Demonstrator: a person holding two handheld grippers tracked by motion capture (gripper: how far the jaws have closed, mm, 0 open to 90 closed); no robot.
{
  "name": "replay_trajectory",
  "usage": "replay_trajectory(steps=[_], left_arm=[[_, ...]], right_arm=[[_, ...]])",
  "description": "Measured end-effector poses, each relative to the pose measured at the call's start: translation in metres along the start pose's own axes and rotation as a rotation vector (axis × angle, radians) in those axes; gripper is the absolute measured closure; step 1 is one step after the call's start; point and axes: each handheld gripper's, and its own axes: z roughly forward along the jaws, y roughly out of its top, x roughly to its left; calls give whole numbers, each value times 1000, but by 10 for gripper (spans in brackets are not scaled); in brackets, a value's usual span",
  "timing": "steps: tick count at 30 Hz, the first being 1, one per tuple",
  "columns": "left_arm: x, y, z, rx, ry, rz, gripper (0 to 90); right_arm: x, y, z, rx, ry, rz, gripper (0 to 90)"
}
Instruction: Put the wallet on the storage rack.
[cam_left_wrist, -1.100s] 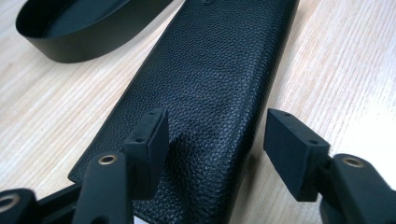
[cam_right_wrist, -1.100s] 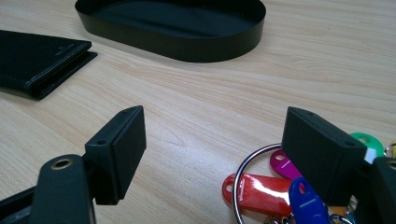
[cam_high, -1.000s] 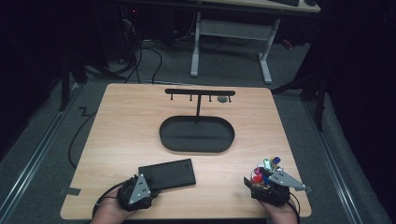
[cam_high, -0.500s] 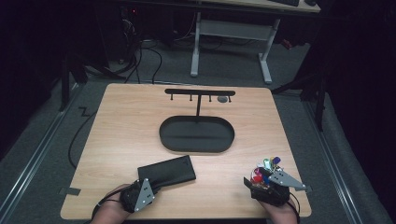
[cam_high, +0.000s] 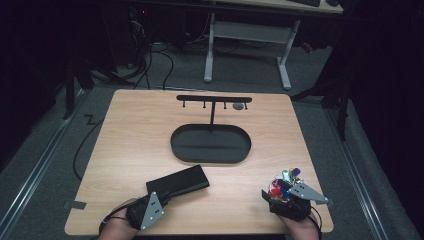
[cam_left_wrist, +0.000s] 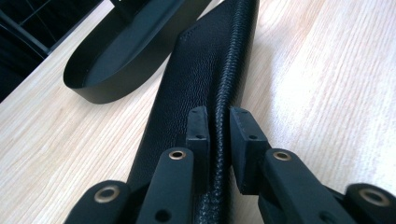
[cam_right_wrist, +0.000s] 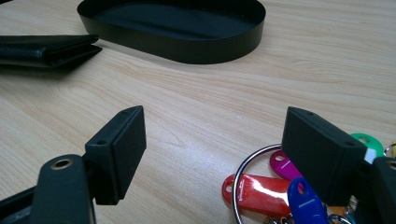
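A black leather wallet (cam_high: 177, 181) lies flat on the wooden table, near its front left. My left gripper (cam_left_wrist: 218, 123) is shut on the wallet's (cam_left_wrist: 210, 60) stitched edge; its jaws have just been closing, with that edge between the pads. In the high view the left gripper (cam_high: 157, 195) sits at the wallet's near end. A ring of coloured key tags (cam_right_wrist: 261, 186) lies at the front right. My right gripper (cam_right_wrist: 210, 135) stands open over the table, its right jaw beside the keys (cam_high: 285, 180), touching nothing that I can see.
A black oval tray (cam_high: 210, 147) sits at the table's middle, with a black T-shaped hook stand (cam_high: 214, 99) behind it. In the left gripper view the tray (cam_left_wrist: 107, 74) lies just beyond the wallet. The table's front edge is close under both hands.
The left gripper has shifted slightly toward the table's near edge beside the wallet. The wallet, the keys and the right gripper have not moved.
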Motion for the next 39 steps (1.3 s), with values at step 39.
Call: replay_trajectory(steps=[39], left_arm=[[32, 0, -34, -206, -145, -439, 818]], right_arm=[[0, 0, 0, -4, -6, -2, 224]])
